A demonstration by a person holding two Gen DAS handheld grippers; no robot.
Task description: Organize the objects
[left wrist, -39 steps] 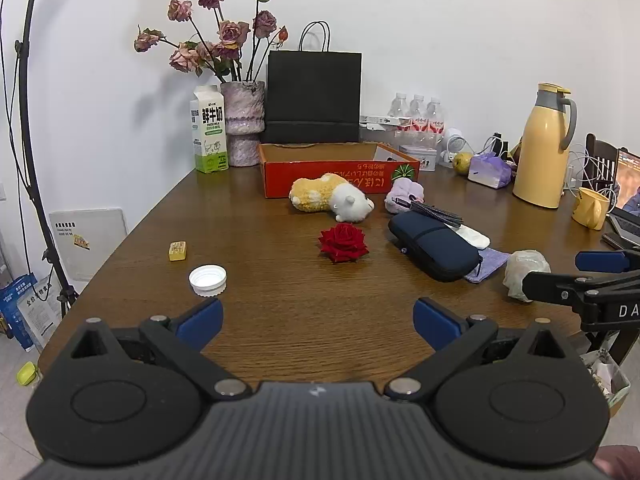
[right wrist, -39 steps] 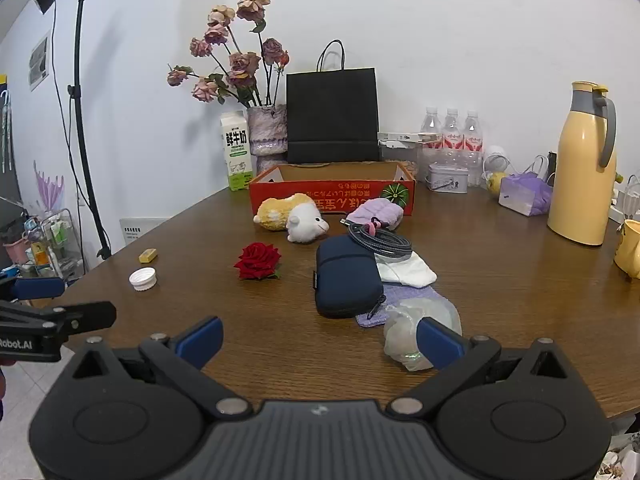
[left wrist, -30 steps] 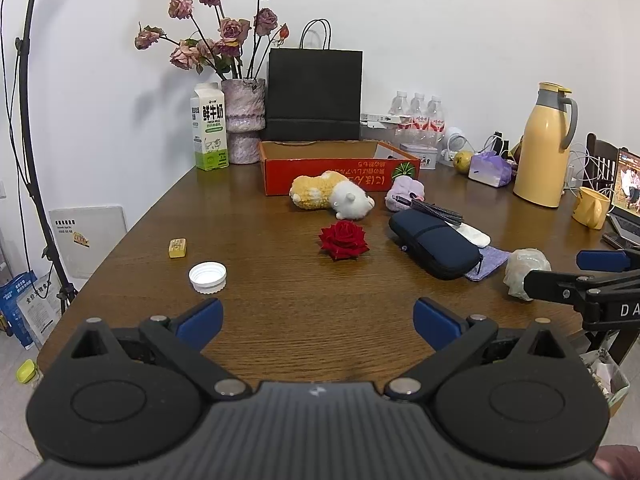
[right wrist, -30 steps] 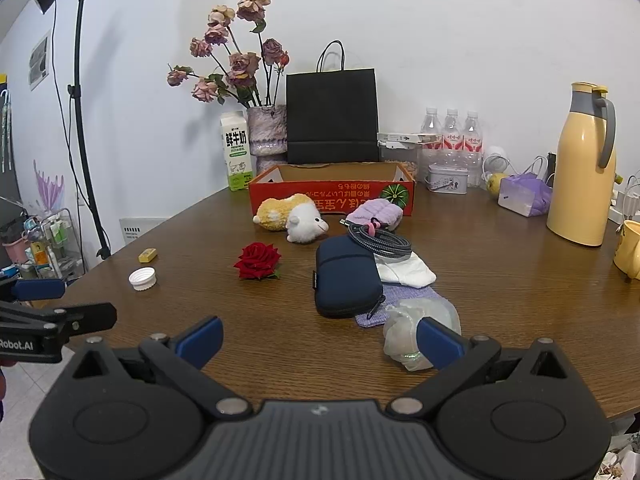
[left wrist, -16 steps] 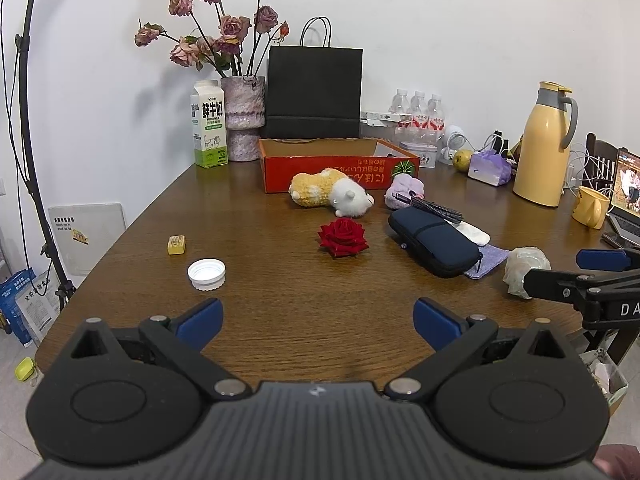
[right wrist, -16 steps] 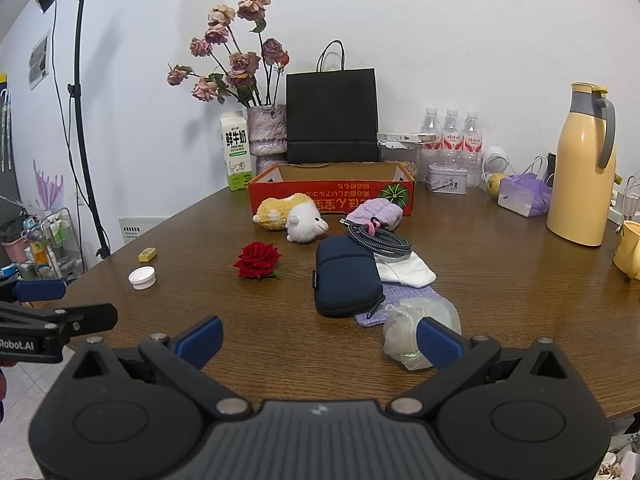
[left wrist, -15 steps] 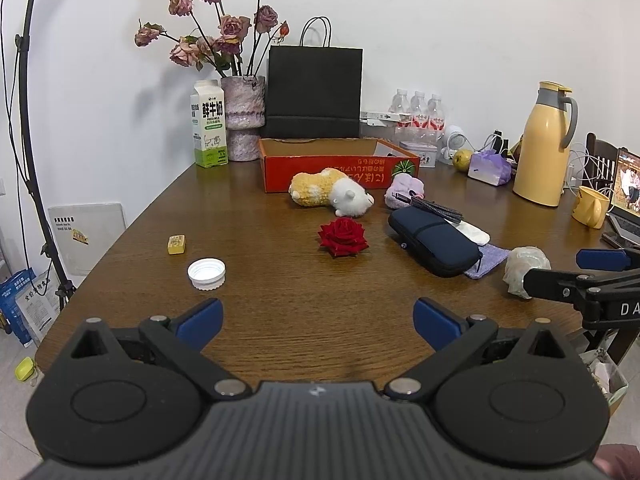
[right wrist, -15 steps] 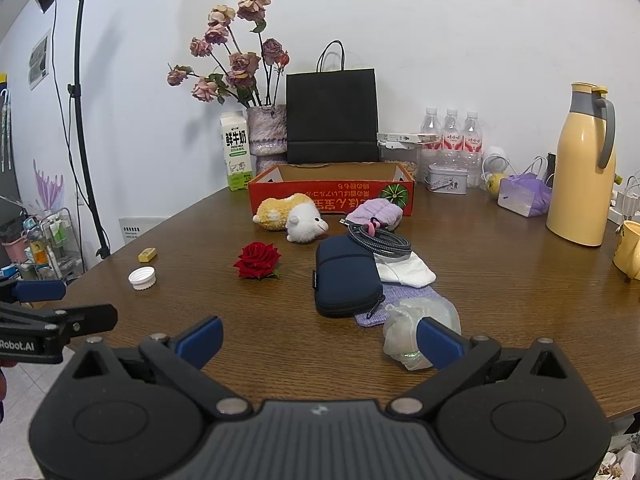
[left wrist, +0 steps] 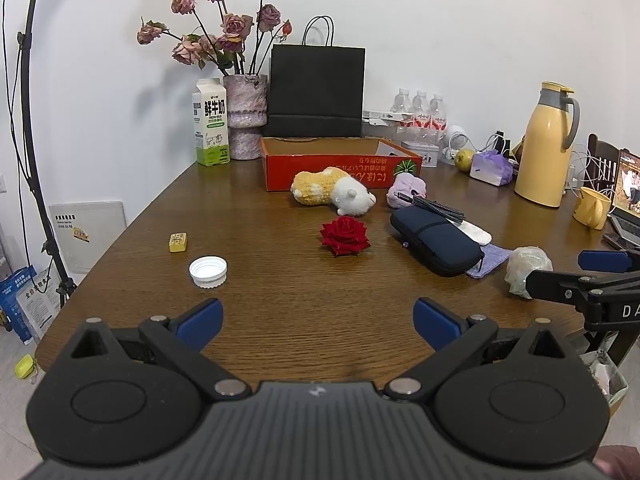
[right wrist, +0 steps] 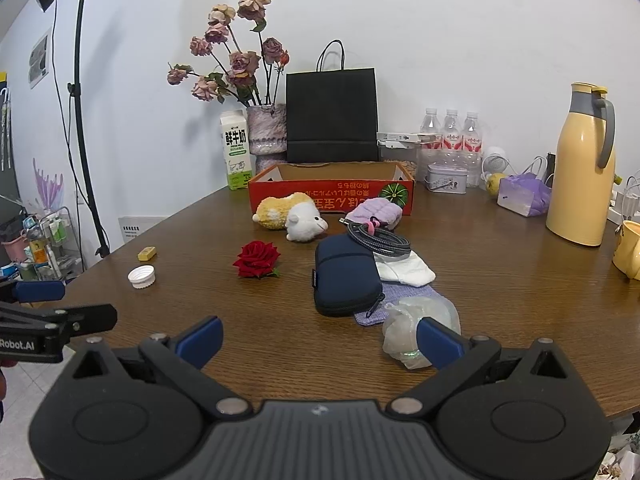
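Clutter everywhere on the brown wooden tabletop [left wrist: 280, 320], and nothing is in my hands yet. My left gripper [left wrist: 316, 318] hangs wide apart over the near edge, empty; my right gripper [right wrist: 320, 340] is spread apart and empty too.

Closest to my right side sits a crumpled clear plastic bag [right wrist: 416, 320], just behind the right blue pad. Trouble there: it's soft and slippery, so a shallow pinch could slide off, or drag the lilac cloth pouch [right wrist: 400, 300] it touches.

Next out, the white ribbed bottle cap [left wrist: 208, 272] and small yellow block [left wrist: 178, 242] lie low and flat on my left. My fingers could scrape the wood or flick them off the edge.

Further on, the red fabric rose [left wrist: 345, 235] stands alone: an easy pick. The dark navy zip case [right wrist: 346, 280] is bulkier, with a coiled black cable [right wrist: 380, 240] resting against its far end, which could snag and come along.

Beyond lies the yellow-and-white plush animal [left wrist: 332, 192], touching the open red cardboard box [left wrist: 340, 156], probably the drop spot. Reaching that far, I risk sweeping nearer things aside.
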